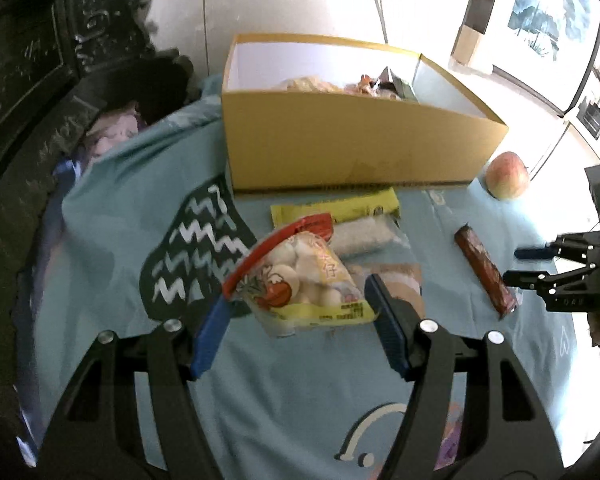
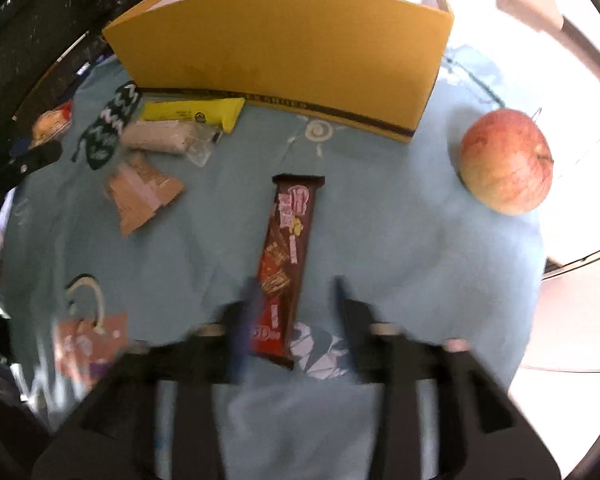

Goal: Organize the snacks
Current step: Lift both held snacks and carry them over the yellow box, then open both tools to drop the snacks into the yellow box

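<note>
My left gripper (image 1: 296, 300) is closed on a clear snack bag with a red top strip (image 1: 300, 276) and holds it above the blue cloth, in front of the yellow cardboard box (image 1: 352, 144). The box holds several snack packs. My right gripper (image 2: 296, 292) is open, its blurred fingers on either side of the near end of a brown chocolate bar (image 2: 286, 256) lying on the cloth. The bar also shows in the left wrist view (image 1: 485, 270), with the right gripper (image 1: 518, 264) beside it.
A yellow-green bar (image 2: 196, 114), a white rice snack (image 2: 160, 138) and a tan packet (image 2: 142, 192) lie left of the chocolate bar. An apple (image 2: 506, 162) sits right of the box (image 2: 284, 60). The blue cloth (image 2: 380, 240) covers a round table.
</note>
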Motion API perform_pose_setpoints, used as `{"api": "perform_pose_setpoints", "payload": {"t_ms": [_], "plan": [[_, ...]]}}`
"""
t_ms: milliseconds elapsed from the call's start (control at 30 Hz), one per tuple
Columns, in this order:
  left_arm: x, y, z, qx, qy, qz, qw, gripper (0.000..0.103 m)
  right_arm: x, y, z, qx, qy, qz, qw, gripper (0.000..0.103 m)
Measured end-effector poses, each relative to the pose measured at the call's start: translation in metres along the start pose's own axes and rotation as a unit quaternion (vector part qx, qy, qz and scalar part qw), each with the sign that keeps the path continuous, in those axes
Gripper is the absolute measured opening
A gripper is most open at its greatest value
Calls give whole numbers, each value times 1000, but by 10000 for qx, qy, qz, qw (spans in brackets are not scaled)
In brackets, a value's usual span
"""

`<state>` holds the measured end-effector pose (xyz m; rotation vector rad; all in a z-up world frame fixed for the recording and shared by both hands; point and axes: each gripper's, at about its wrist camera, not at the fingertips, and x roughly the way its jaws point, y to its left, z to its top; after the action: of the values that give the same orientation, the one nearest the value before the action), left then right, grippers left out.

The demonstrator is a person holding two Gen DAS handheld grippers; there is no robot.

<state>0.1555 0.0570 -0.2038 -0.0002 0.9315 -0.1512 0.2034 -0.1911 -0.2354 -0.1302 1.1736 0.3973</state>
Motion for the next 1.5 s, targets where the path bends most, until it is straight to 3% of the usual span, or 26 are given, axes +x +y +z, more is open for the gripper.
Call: {"api": "perform_pose_setpoints", "payload": {"t_ms": [100,133,200,267,467,700,900,967,1000,1033,1067,1167,1333,1500], "plan": [[0,-3,-5,36,29,17,10000,67,16,6,5,136,208,-178,9995,57],[-1,-3,-5,35,21,18,10000,67,29,13,5,24,457,-260,9986,38],[-4,-2,-3,18,-23,10,10000,67,33,27,4,-263,444,-463,9976,26],[-9,-1,0,25,-107,6,9999,67,29,29,6,-163,454,-234,9986,24],[-30,-3,20,-98,-475,-64,9988,68,-34,15,25,418,-245,496,9976,24],[-53,-33,100,161,-1030,-202,9943,68,-118,7,91,313,-1215,451,9911,24],[-62,-55,192,476,-1387,-185,9890,69,-151,0,165,305,-1772,54,9837,24],[-57,-60,217,543,-1426,-32,9883,76,-154,-11,188,419,-1978,-141,9793,25],[-48,-62,229,580,-1343,98,9892,87,-153,-16,196,438,-2020,-204,9782,41],[-39,-62,235,577,-1235,254,9903,94,-146,-20,203,480,-1888,-382,9801,72],[-27,-60,239,569,-1053,436,9919,100,-142,-22,204,507,-1814,-519,9807,76],[-14,-54,224,659,-816,445,9935,100,-134,-26,186,560,-1665,-391,9837,77],[-3,-43,165,726,-501,359,9955,100,-111,-14,135,482,-1224,-113,9912,77],[22,-44,75,720,163,235,9970,100,-83,33,60,23,-614,402,9973,78]]}}
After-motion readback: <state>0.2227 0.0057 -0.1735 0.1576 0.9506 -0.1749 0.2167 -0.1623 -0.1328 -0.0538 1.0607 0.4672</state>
